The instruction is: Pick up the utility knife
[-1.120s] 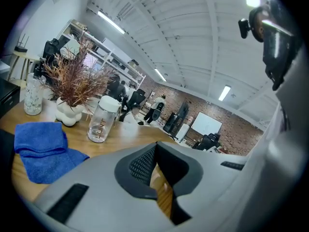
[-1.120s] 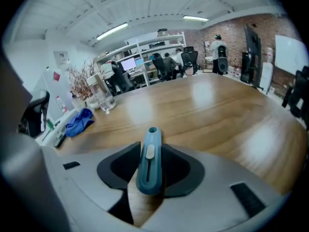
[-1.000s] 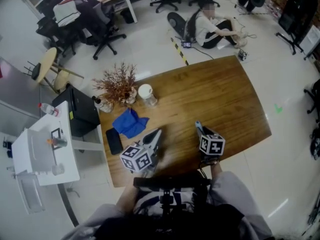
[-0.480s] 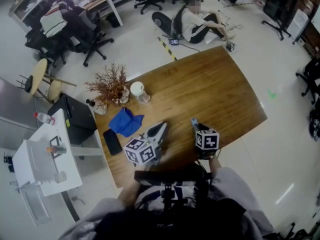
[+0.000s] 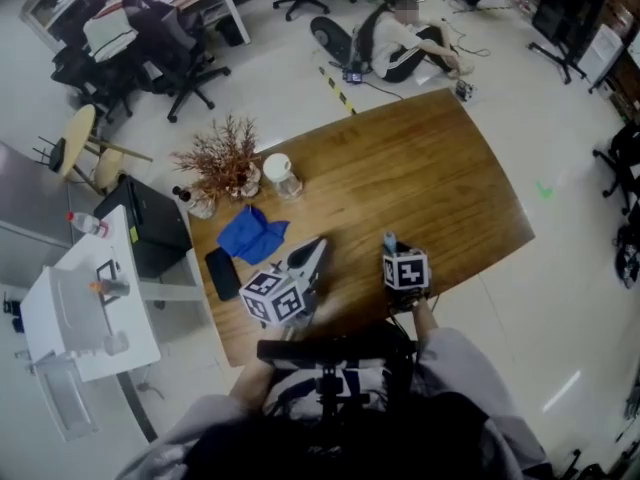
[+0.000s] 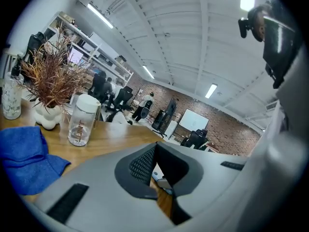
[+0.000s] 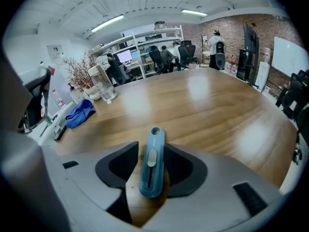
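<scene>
While right tool (image 7: 152, 150) opens | utility knife (image 7: 151, 170) between jaws | overhead, only tip shows

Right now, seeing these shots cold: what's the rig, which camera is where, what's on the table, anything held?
No robot: a person holds a two-jaw claw in each hand. One picture comes from a head camera looking down; the other two cameras ride on the claws and look along the jaws. On the wooden table lie a blue cloth, a black phone, a dried plant and a clear jar with a white lid. The left claw is shut and empty. The right claw has a blue utility knife between its jaws, which are opening; a gap shows beside the knife, so it isn't gripped.
</scene>
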